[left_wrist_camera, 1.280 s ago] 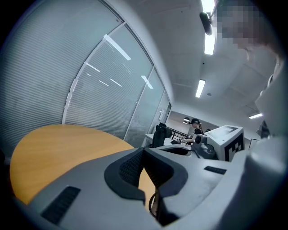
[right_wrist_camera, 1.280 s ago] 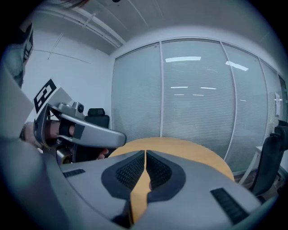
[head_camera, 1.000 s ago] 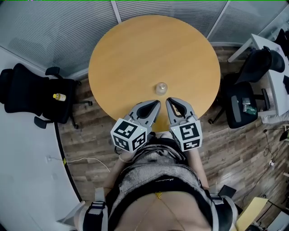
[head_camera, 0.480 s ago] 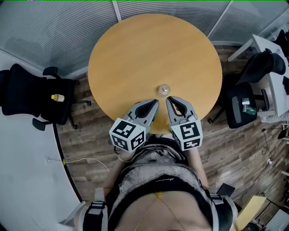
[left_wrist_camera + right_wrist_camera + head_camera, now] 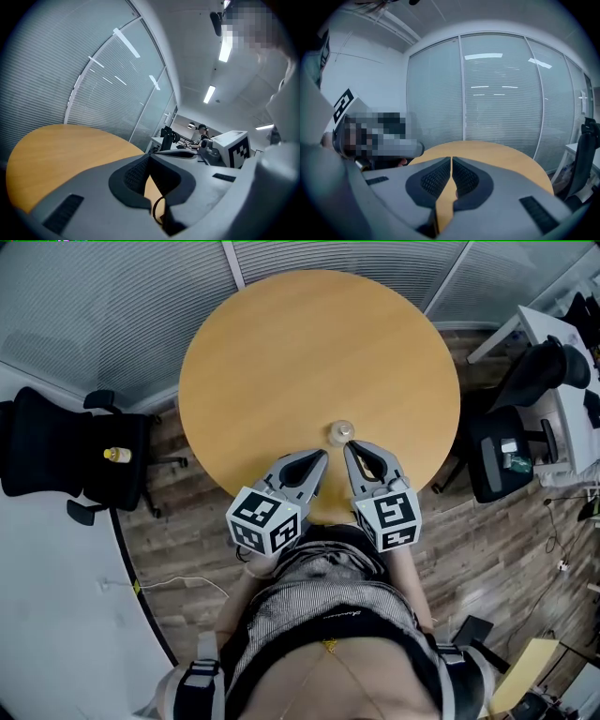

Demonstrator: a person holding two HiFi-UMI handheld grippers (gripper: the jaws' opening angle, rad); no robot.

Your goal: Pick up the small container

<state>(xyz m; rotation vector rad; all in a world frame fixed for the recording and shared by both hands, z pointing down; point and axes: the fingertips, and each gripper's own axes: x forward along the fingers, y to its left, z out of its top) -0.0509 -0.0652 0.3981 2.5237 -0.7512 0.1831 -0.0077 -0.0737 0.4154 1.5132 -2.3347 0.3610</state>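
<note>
Bright, even office light covers the round table (image 5: 281, 352), leaving almost no shadow in the head view. White strip lights (image 5: 225, 46) glare at the upper right of the left gripper view and streak across the blinds (image 5: 497, 93). Both gripper views bow strongly, darken at the corners and blur in the near foreground.

One table (image 5: 281, 352), one small container (image 5: 340, 433), two grippers (image 5: 323, 457) (image 5: 350, 449)

Office: swivel chairs (image 5: 66, 451), glass partitions (image 5: 103, 306)
</note>
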